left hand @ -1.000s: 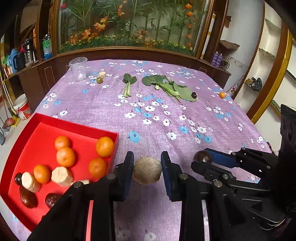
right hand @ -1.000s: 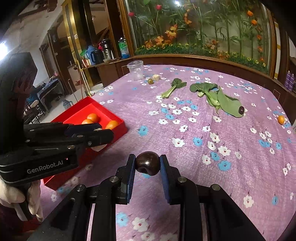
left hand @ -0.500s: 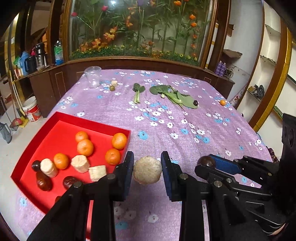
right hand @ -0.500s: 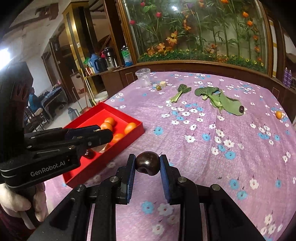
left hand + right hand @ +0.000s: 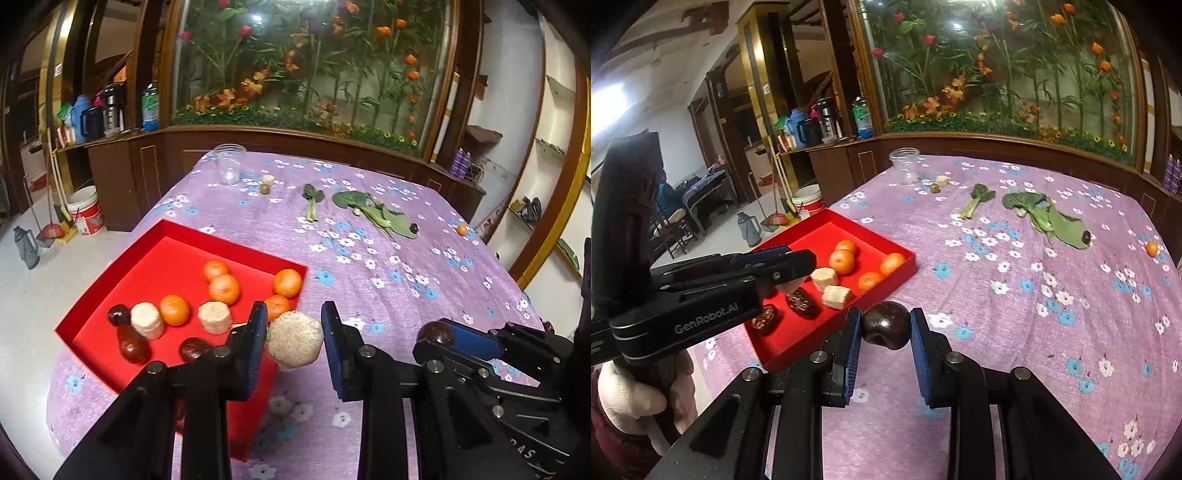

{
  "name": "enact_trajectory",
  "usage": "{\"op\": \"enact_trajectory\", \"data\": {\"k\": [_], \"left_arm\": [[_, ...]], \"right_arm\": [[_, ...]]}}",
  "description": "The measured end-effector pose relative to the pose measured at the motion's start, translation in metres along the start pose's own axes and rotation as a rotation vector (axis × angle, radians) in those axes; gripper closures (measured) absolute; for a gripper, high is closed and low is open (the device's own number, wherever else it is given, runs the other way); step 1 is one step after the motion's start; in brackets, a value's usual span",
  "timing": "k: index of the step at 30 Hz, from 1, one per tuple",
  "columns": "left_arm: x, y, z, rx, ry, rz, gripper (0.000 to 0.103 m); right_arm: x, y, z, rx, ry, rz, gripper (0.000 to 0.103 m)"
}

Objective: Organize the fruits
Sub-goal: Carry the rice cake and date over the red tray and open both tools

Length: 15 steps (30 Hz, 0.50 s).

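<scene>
While L hand-held gripper (image 5: pixel 294 343) clamps pale fruit (image 5: pixel 294 344), R hand-held gripper (image 5: pixel 886 329) clamps dark fruit (image 5: pixel 886 329).

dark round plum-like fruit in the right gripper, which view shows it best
The right wrist view: the dark round plum-like fruit sits centred and unobstructed, pressed between the right gripper pads. The left wrist view shows only its top beyond that gripper's fingers.

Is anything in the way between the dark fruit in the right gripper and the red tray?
Nothing visible blocks it. The dark fruit hangs just beyond the red tray's near corner; the left gripper with its pale round fruit hovers there too.
</scene>
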<state>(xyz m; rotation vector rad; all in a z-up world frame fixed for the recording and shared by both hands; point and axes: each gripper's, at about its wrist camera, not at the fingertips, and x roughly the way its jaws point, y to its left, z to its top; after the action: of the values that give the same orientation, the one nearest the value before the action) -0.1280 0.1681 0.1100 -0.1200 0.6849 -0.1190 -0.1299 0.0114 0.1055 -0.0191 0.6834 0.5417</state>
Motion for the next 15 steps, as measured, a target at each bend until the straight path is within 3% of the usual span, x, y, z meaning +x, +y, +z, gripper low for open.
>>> {"op": "enact_trajectory", "data": {"k": [8,15], "left_arm": [[0.004,0.065,0.0,-0.13,-0.009,0.066,0.074],[0.025,0.132,0.006,-0.243,0.022,0.128,0.074]], "right_arm": [[0.029,0.032,0.017,-0.052,0.044,0.067,0.074],[0.079,0.062,0.034,-0.077,0.101,0.136,0.074]]}}
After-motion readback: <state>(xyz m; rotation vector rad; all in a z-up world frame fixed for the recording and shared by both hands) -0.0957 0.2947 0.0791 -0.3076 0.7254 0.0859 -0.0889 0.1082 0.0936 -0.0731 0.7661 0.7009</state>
